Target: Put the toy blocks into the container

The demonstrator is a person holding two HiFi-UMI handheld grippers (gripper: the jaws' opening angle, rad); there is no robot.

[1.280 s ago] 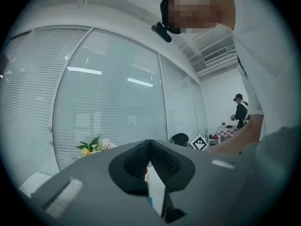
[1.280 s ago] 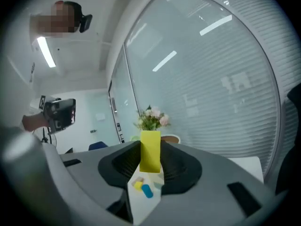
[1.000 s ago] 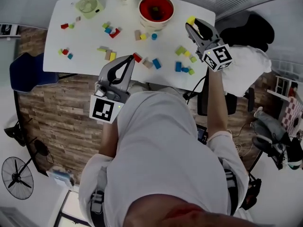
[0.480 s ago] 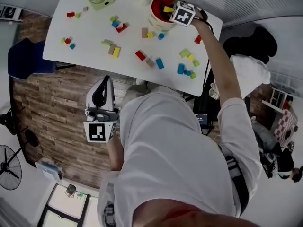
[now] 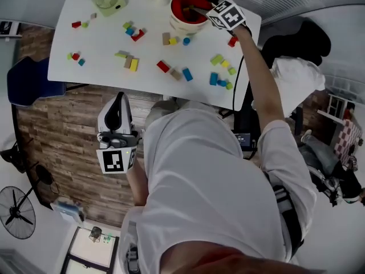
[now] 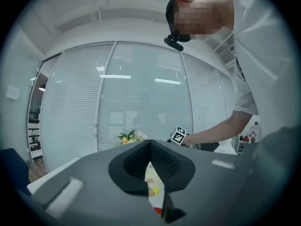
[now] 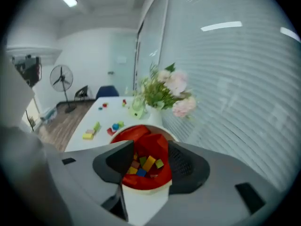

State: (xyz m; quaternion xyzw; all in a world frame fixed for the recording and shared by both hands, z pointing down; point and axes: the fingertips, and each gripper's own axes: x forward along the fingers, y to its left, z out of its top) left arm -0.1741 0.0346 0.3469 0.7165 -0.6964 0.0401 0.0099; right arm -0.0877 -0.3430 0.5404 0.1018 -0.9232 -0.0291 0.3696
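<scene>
Right gripper [image 5: 199, 7] moved over red-lined container [image 5: 179, 26], fingers [image 7: 115, 161] just opened empty; left gripper [image 5: 118, 104] seemingly shut.

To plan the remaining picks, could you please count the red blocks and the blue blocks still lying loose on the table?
Red blocks: 5
Blue blocks: 6
Total: 11

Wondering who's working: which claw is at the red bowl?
The right claw, over the red bowl, its jaws just opening, nothing between them; the left claw hangs off the table.
</scene>
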